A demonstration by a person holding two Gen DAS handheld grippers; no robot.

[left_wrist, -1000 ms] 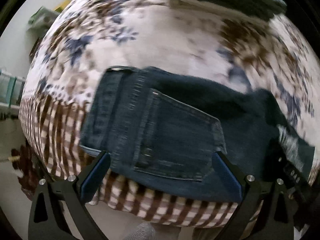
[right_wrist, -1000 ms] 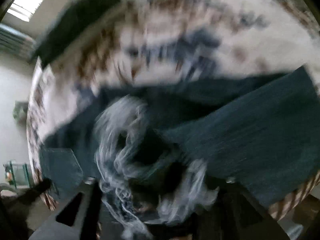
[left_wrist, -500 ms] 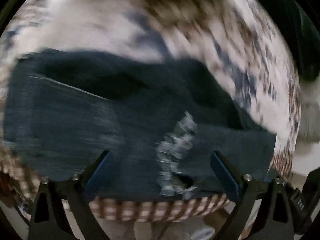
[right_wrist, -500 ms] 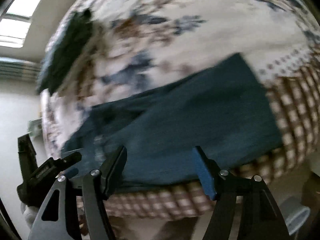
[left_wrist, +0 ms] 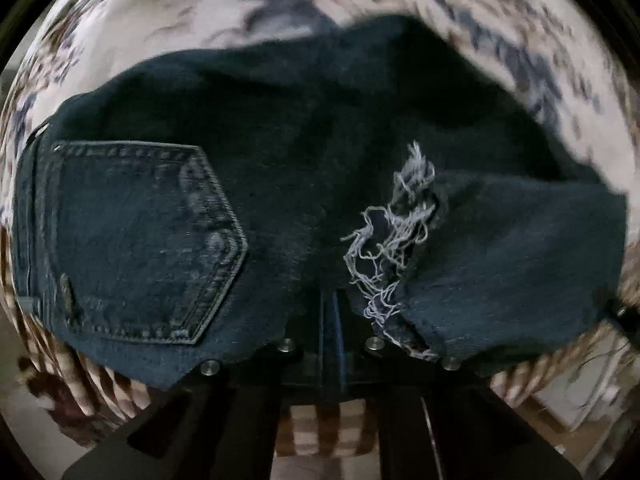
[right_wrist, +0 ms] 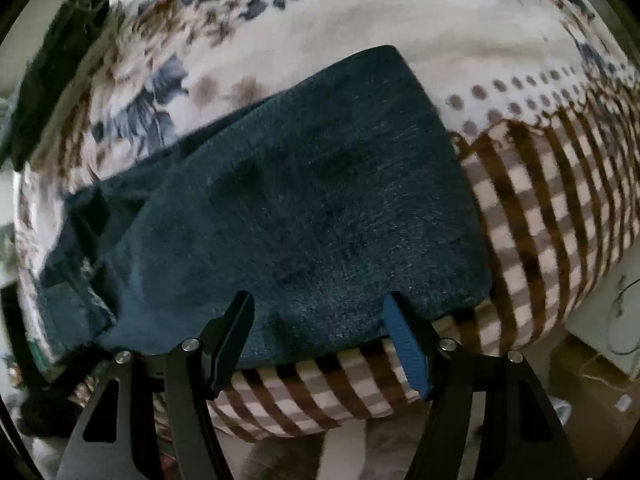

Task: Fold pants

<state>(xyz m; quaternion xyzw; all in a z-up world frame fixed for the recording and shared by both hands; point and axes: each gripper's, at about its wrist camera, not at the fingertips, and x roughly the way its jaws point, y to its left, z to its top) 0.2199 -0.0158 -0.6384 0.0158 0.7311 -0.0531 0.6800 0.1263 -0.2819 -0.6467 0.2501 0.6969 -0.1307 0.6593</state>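
Since before, left gripper (left_wrist: 331, 344) jaws clenched on jeans (left_wrist: 304, 184), tips hidden; right gripper (right_wrist: 320, 340) jaws released

black right gripper (right_wrist: 320, 320), seemingly blue-padded fingers (right_wrist: 408, 344).

floral and checked blanket (right_wrist: 540, 208) over bed, pale floor (right_wrist: 344, 452).

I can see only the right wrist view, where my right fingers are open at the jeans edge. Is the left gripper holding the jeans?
Observer: Yes, the left gripper is shut on the near edge of the jeans.
Operator: What is beside the grip?
Observer: A frayed tear lies just to its right.
Operator: And to its left?
Observer: A back pocket, facing up.
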